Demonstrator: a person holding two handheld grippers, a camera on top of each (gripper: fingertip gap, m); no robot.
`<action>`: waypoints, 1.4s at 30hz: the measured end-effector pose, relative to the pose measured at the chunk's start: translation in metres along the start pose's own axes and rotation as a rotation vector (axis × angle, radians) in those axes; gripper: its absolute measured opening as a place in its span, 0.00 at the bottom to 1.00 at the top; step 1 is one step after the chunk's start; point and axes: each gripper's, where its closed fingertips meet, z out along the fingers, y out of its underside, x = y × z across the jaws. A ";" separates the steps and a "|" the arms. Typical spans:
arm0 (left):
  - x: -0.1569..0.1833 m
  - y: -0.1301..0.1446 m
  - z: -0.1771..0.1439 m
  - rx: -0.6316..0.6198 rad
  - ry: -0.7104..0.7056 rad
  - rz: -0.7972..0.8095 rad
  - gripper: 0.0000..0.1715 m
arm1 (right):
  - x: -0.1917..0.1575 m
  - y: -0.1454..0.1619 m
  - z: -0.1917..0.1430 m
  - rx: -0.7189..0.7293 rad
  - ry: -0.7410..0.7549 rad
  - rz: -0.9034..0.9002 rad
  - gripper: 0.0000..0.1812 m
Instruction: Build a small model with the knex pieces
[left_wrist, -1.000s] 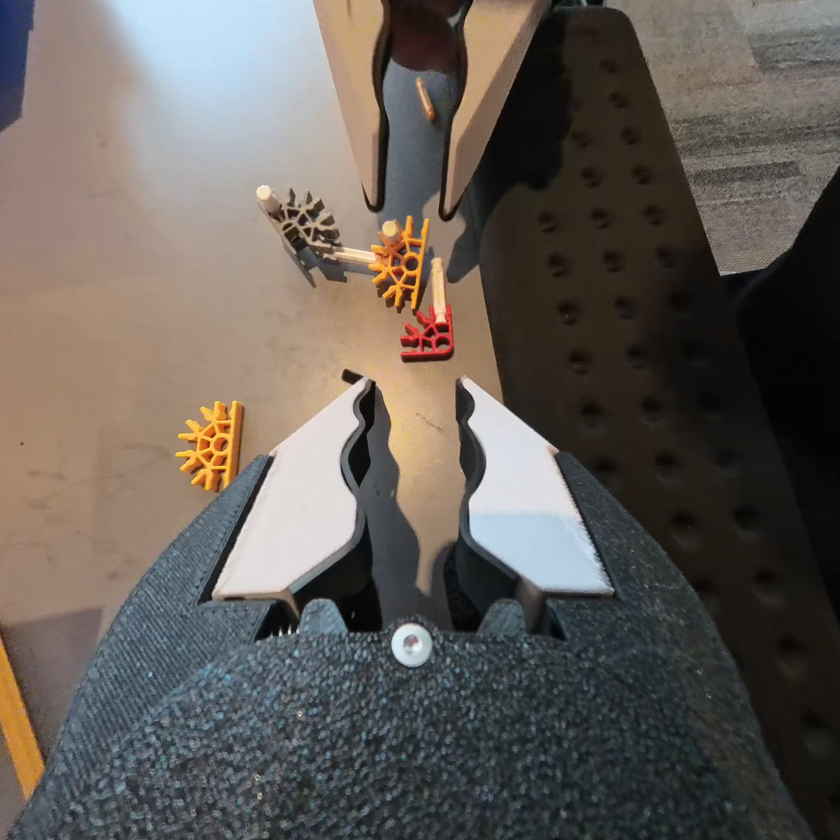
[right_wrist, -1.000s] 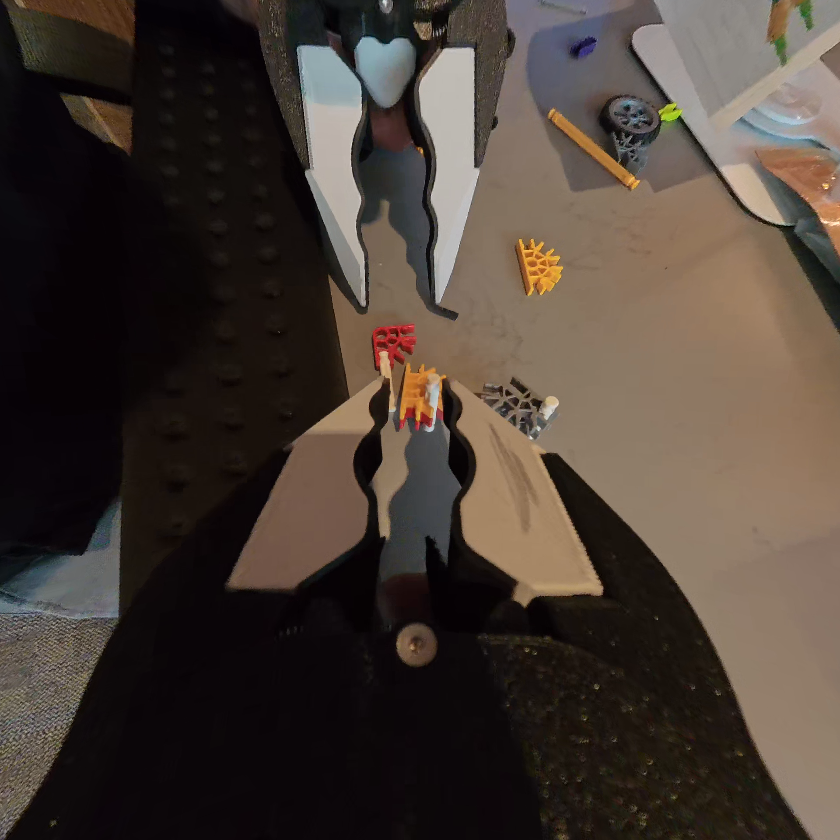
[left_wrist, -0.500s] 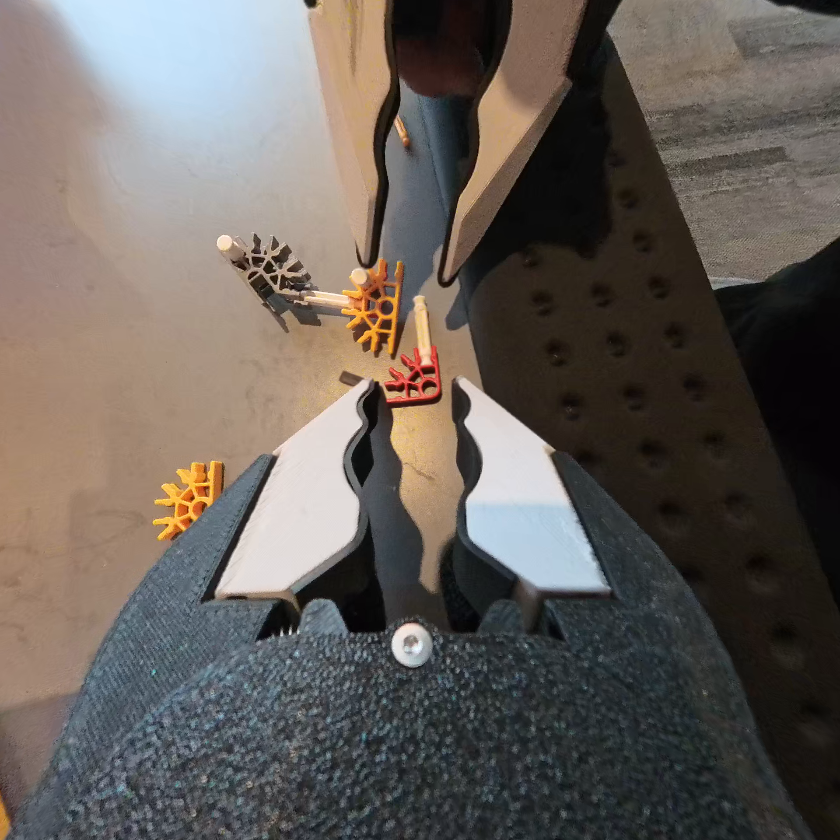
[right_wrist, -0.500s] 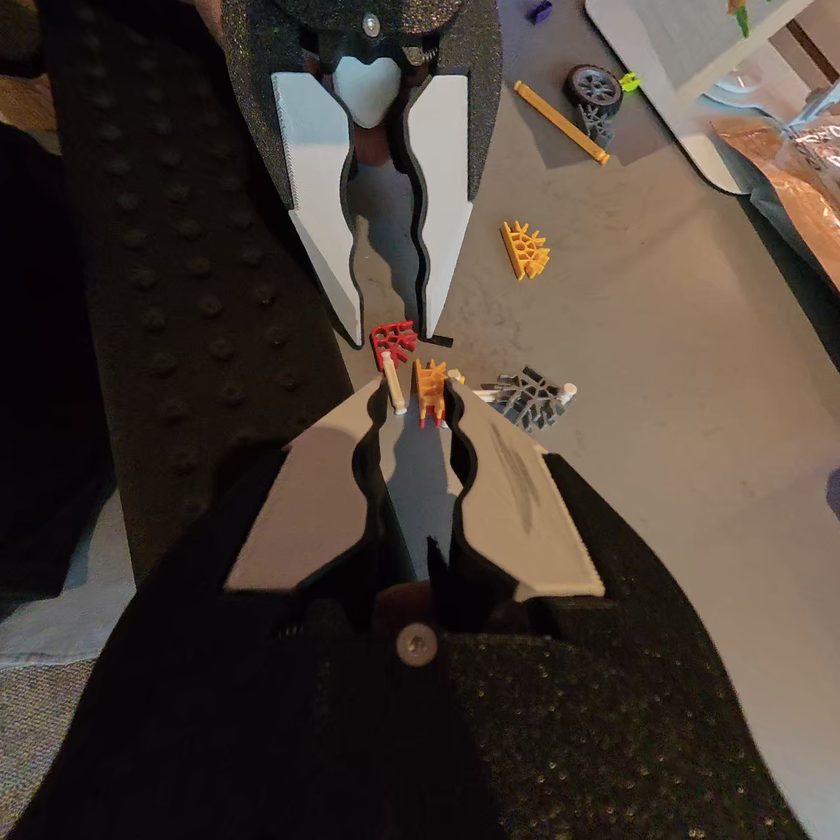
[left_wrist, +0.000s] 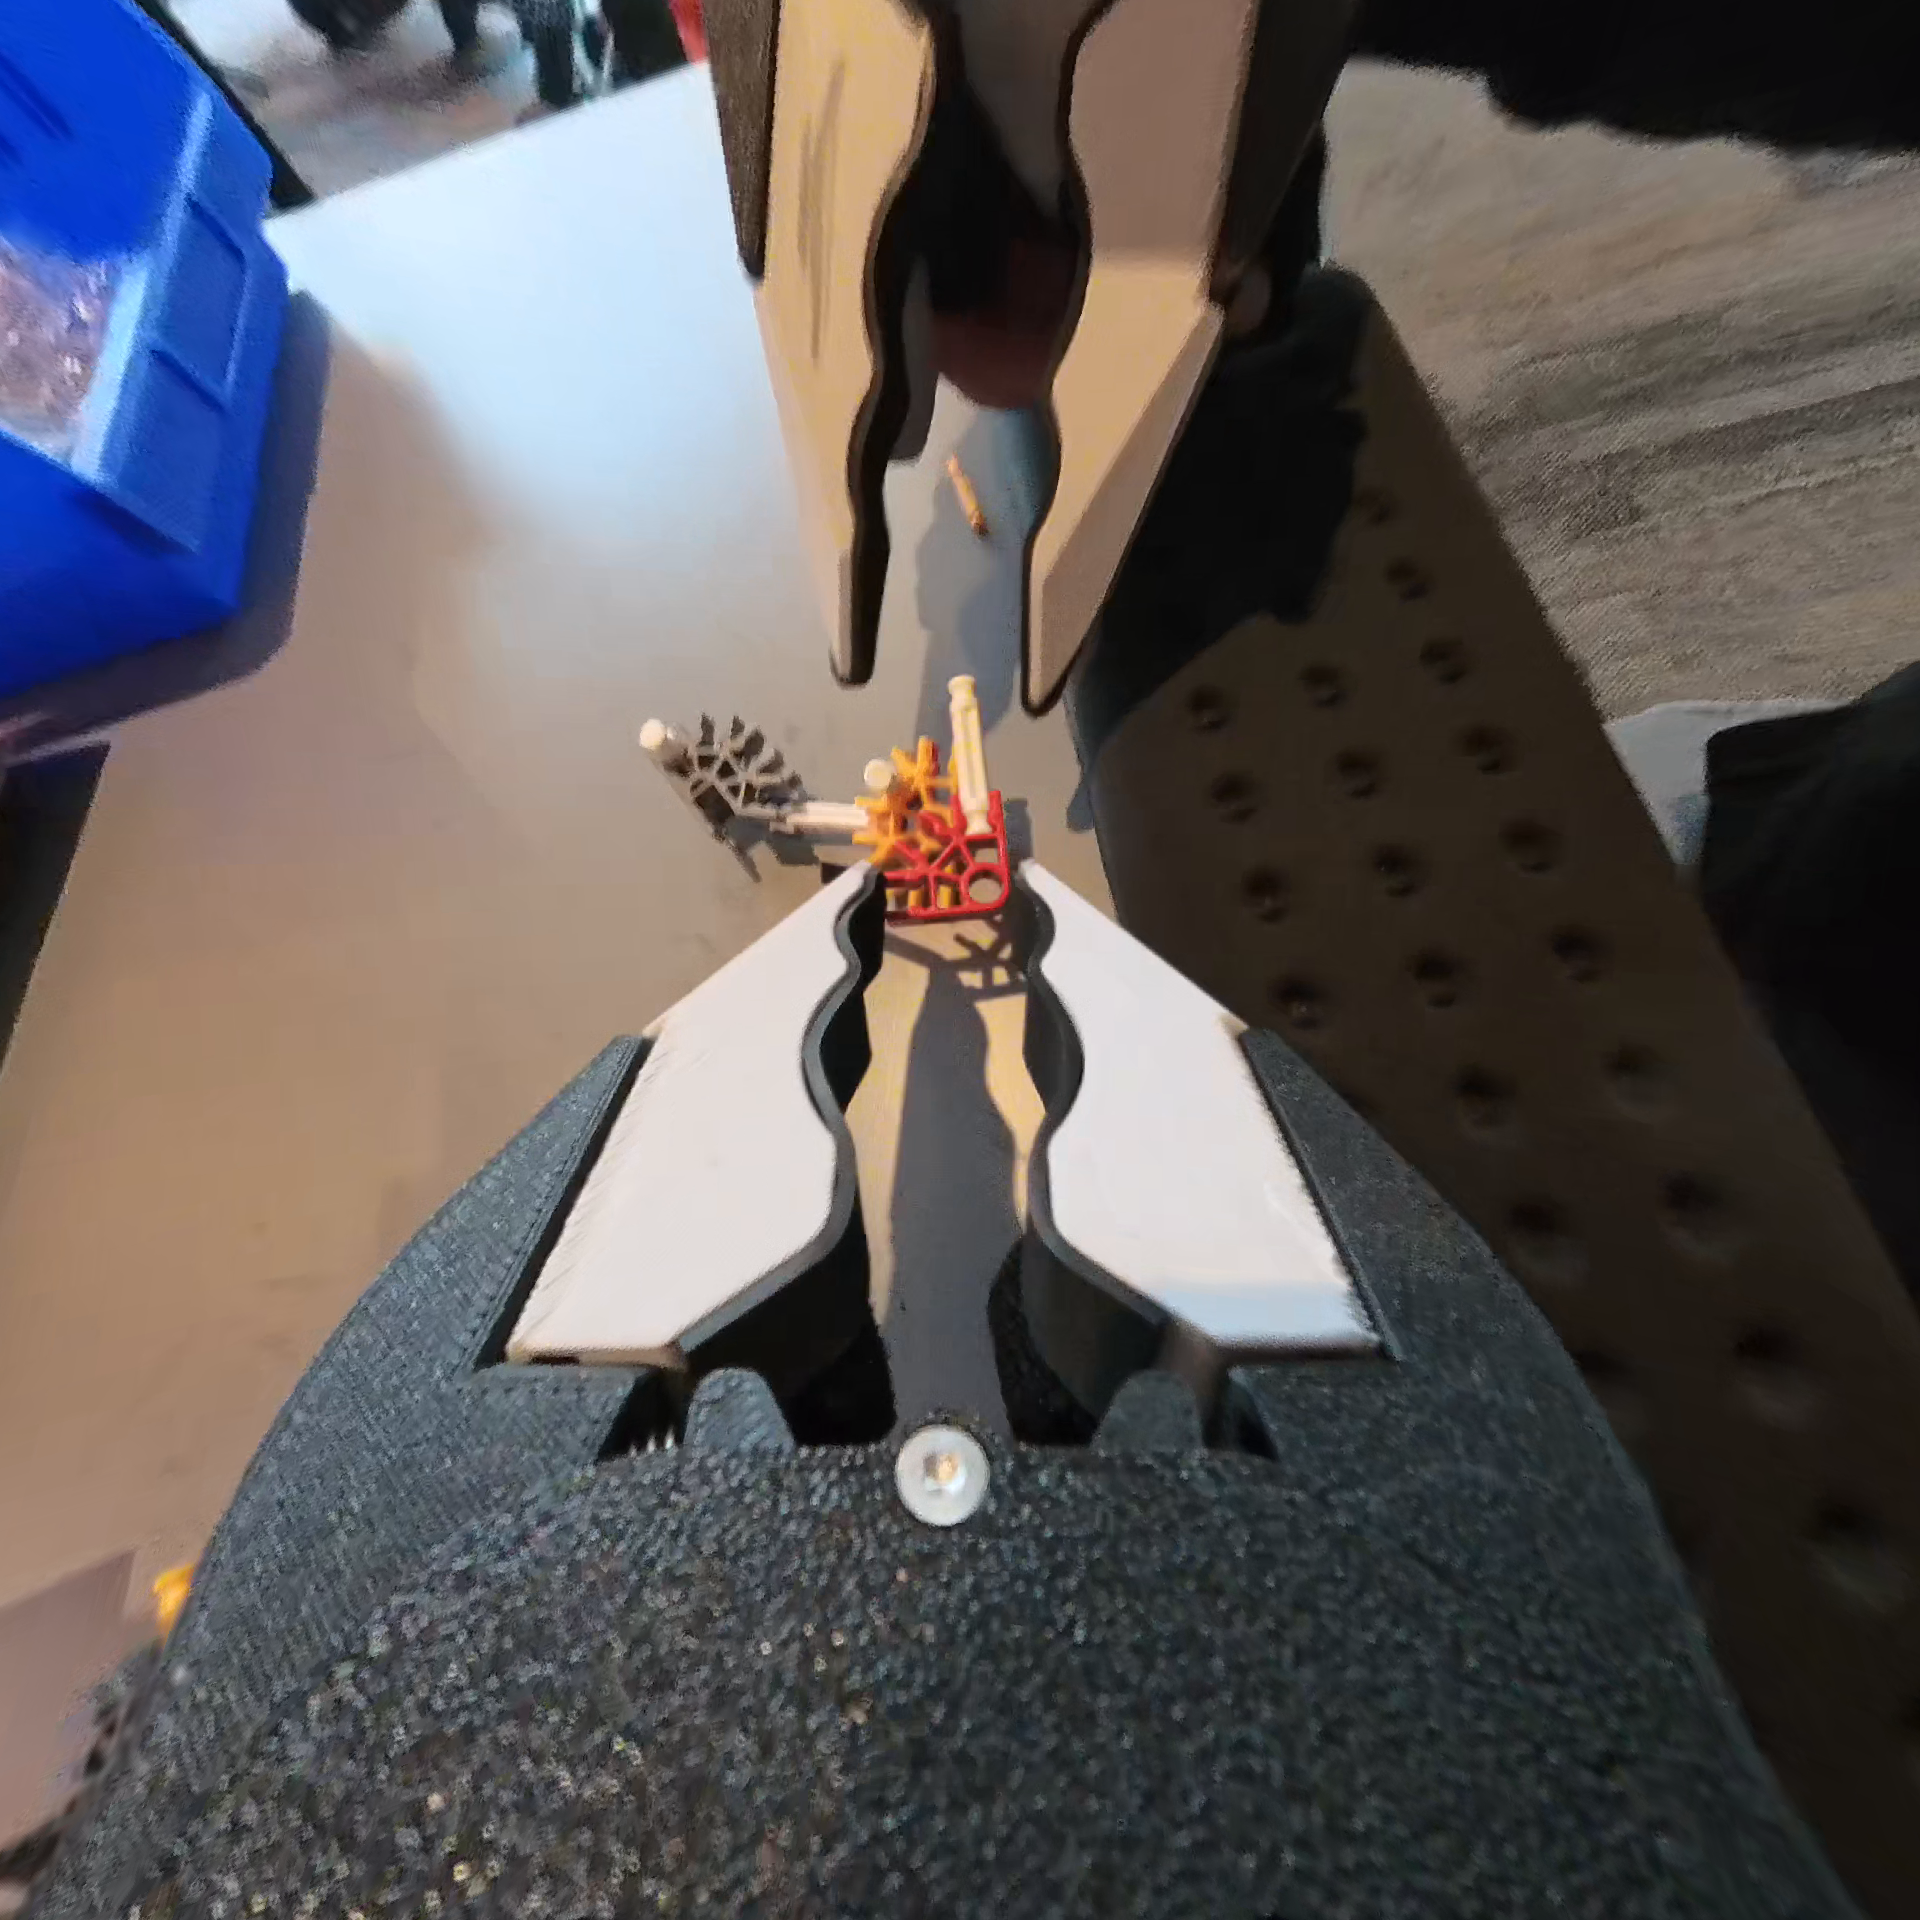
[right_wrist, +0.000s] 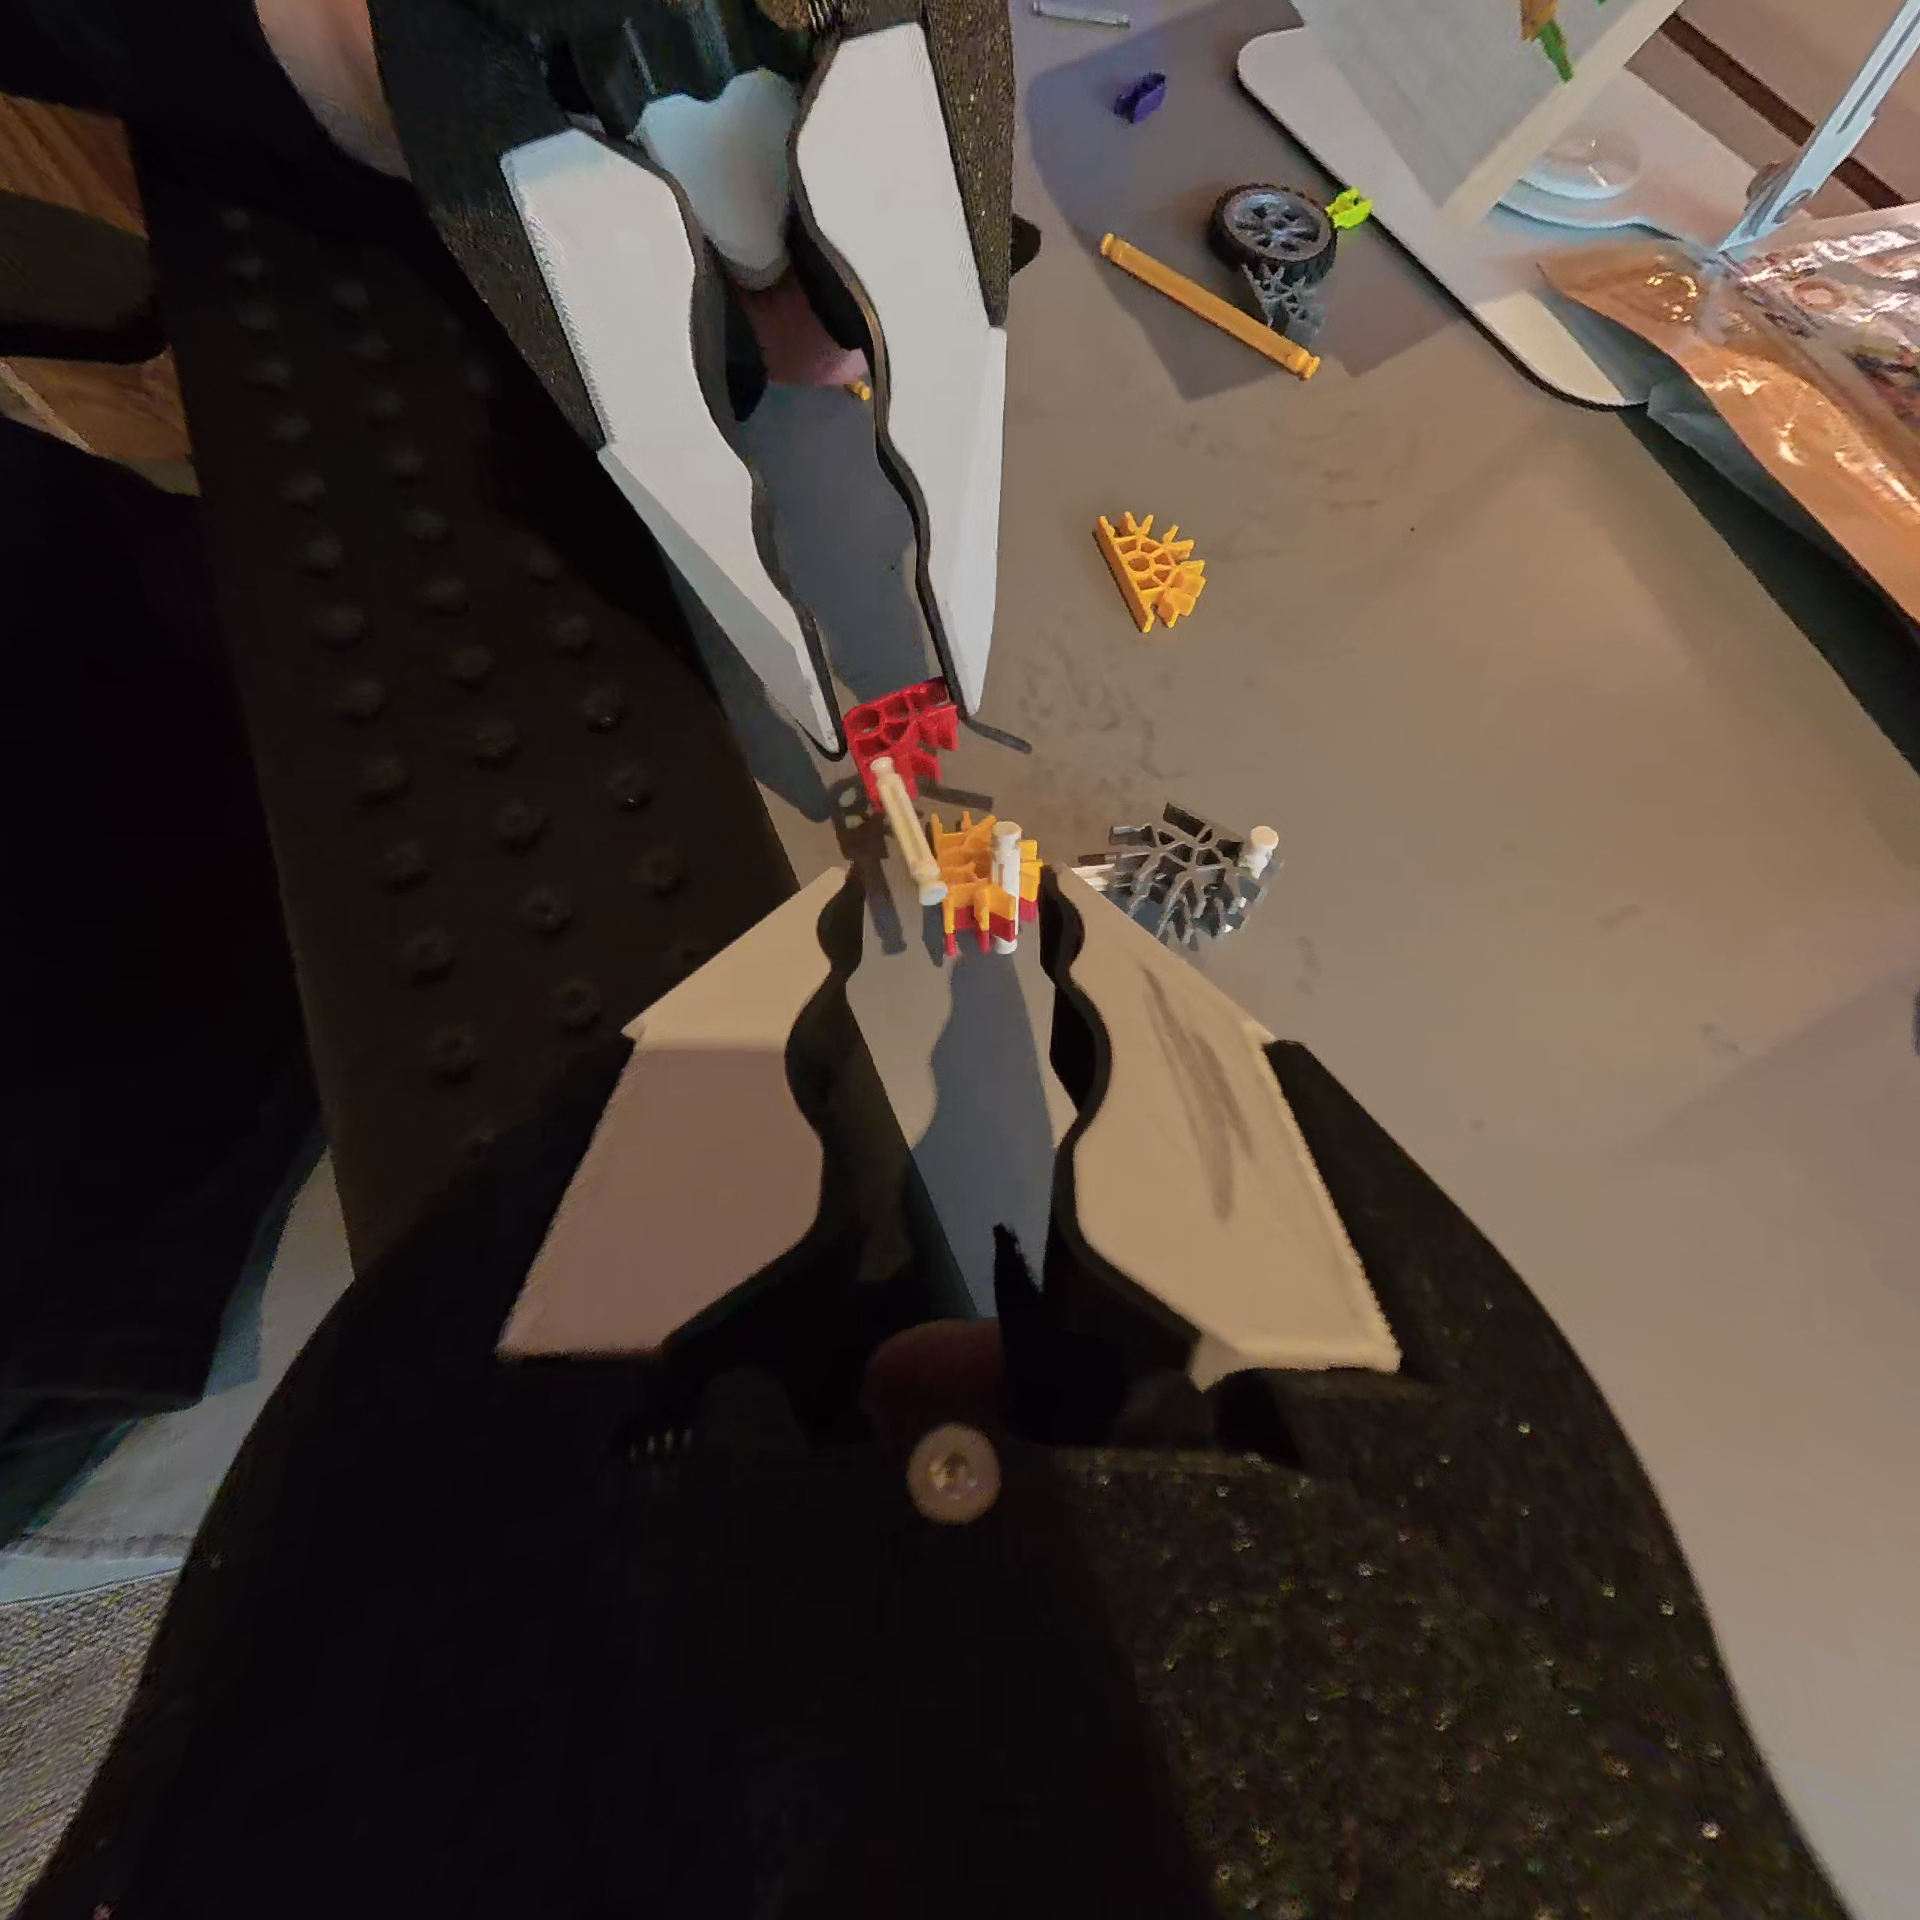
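In the left wrist view the left claw (left_wrist: 948, 883) sits at frame centre with its two fingers clamped on the red corner connector (left_wrist: 951, 868), whose sides meet both fingertips. A white rod (left_wrist: 968, 758) plugged into that piece points up the frame, tilted off the tabletop (left_wrist: 436, 935). Just behind it is an orange fan-shaped connector (left_wrist: 899, 805), joined by a short white rod to a grey connector (left_wrist: 732, 774) at centre left. The right claw (left_wrist: 945, 675) hangs from the top of the frame, fingers apart, tips near the white rod's end (not touching it, as far as can be seen). A blue bin (left_wrist: 114, 395) fills the upper left.

In the right wrist view the right claw (right_wrist: 945, 899) is parted at centre, the orange connector (right_wrist: 977, 873) just beyond its tips and nothing gripped. A loose orange connector (right_wrist: 1151, 571) lies right of centre; a small wheel (right_wrist: 1278, 229) and a yellow rod (right_wrist: 1210, 307) lie at upper right.
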 end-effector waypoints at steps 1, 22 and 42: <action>-0.001 -0.005 0.001 0.027 -0.005 0.000 0.12 | 0.000 0.000 0.000 0.000 -0.007 0.004 0.18; -0.011 -0.013 0.020 0.060 -0.004 -0.010 0.13 | -0.002 0.009 0.015 -0.091 -0.105 0.028 0.20; -0.007 -0.006 0.020 0.001 0.032 -0.025 0.12 | -0.004 0.008 0.014 -0.075 -0.141 0.043 0.18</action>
